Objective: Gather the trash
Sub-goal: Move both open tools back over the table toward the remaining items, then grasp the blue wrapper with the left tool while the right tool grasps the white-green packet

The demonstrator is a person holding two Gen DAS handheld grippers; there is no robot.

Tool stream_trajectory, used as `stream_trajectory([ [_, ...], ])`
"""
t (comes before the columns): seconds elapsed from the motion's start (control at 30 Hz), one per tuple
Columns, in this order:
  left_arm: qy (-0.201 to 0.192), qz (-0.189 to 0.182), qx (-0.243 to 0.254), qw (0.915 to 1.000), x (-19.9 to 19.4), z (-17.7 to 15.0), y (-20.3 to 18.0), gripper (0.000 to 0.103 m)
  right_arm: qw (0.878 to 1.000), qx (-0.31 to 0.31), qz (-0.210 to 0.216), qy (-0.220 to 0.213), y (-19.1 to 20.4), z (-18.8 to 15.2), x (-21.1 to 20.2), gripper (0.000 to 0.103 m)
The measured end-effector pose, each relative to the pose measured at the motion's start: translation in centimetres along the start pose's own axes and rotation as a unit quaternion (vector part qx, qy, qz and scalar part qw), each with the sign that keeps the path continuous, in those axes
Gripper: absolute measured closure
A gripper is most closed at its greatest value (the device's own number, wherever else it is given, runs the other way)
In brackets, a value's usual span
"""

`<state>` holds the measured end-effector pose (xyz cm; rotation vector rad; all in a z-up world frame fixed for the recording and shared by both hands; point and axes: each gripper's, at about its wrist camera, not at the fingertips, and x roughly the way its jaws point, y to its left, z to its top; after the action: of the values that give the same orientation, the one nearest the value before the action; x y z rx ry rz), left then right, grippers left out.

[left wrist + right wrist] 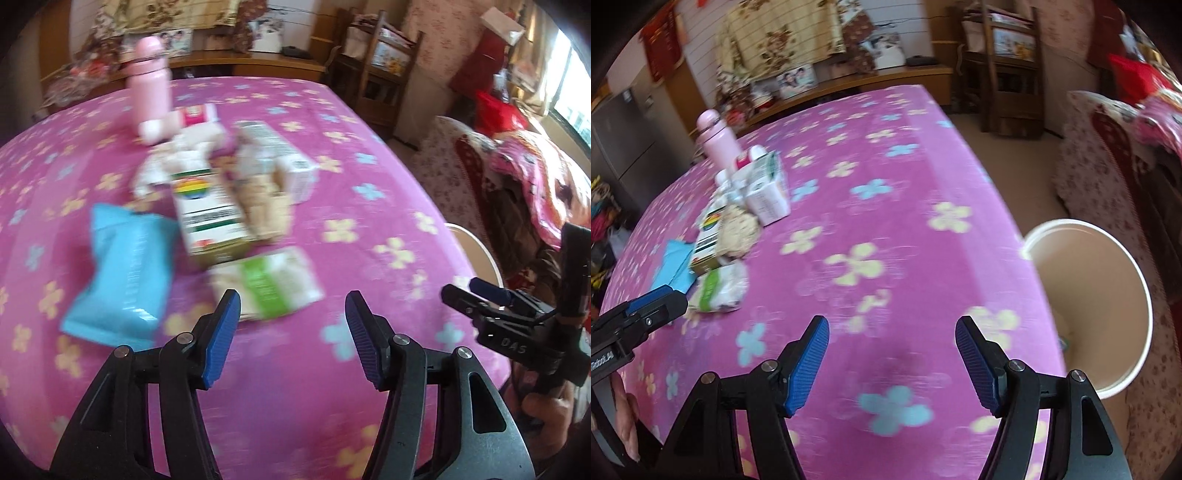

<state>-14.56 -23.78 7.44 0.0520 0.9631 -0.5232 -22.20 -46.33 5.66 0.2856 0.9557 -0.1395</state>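
The table [369, 155] is covered with a pink cloth printed with yellow and blue flowers. The trash lies in a loose cluster on its left-centre area.

Left wrist view, left to right:
- A blue packet [118, 269] lies flat at the left edge of the cluster.
- A pink bottle [149, 81] stands upright at the far side, behind the cluster.
- A carton with a rainbow mark [207, 218] lies just right of the blue packet, touching crumpled white and beige wrappers [258, 199].
- A green-and-white sachet [269, 284] lies nearest the camera, just ahead of the left gripper [291, 339].
- A white box [299, 177] sits at the right edge of the cluster.
- The left gripper is about half open, with nothing between its blue pads; it hovers over bare cloth.
- The right gripper [476, 295] appears at the right edge, over the table's rim.

Right wrist view, left to right:
- The left gripper enters at the left edge, beside the sachet.
- The right gripper [892, 358] is a little over half open and empty, above bare cloth, well apart from the cluster.
- A white round bin [1123, 258] with a beige interior stands just beside the table's right edge, below table height.
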Motion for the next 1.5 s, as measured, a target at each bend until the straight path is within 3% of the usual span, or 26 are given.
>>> stream_trajectory([
  [0.2,-0.008,0.034,-0.024,0.9991,-1.1,-0.9,4.6,0.045,0.999,-0.03,0.016,0.008,3.7,0.2,0.8,0.034],
  [0.47,-0.01,0.014,-0.064,0.9978,-2.2,-0.5,9.7,0.045,0.997,-0.068,0.038,0.027,8.0,0.1,2.2,0.034],
  [0.57,-0.015,0.008,-0.083,0.9964,-2.2,0.1,11.4,0.037,0.995,-0.07,0.063,0.035,9.3,0.4,2.8,0.034],
  [0.63,-0.016,0.002,-0.101,0.9947,-2.0,0.7,12.7,0.03,0.994,-0.07,0.077,0.033,10.4,0.7,3.1,0.027],
  [0.9,0.025,-0.018,-0.147,0.9886,1.6,1.4,15.1,0.029,0.989,-0.089,0.102,0.054,14.9,2.3,6.6,0.023],
  [1.07,0.037,-0.005,-0.126,0.9913,3.2,1.0,14.6,0.029,0.988,-0.119,0.086,0.053,17.1,2.6,8.3,0.02],
  [1.13,0.034,0.002,-0.114,0.9929,3.2,0.9,14.3,0.03,0.988,-0.129,0.077,0.047,17.3,2.6,8.5,0.027],
  [1.17,0.037,0.0,-0.111,0.9932,3.2,0.8,14.3,0.041,0.988,-0.133,0.071,0.039,17.3,2.4,8.4,0.032],
  [1.2,0.033,0.003,-0.105,0.9939,3.1,0.7,14.2,0.059,0.988,-0.138,0.068,0.032,17.1,2.3,8.2,0.041],
  [1.23,0.038,0.005,-0.1,0.9943,3.1,0.6,14.0,0.059,0.987,-0.138,0.074,0.029,16.9,2.3,8.0,0.049],
  [1.5,0.021,0.009,-0.091,0.9956,-0.3,-0.6,13.7,0.066,0.989,-0.125,0.081,0.01,13.4,1.5,4.3,0.052],
])
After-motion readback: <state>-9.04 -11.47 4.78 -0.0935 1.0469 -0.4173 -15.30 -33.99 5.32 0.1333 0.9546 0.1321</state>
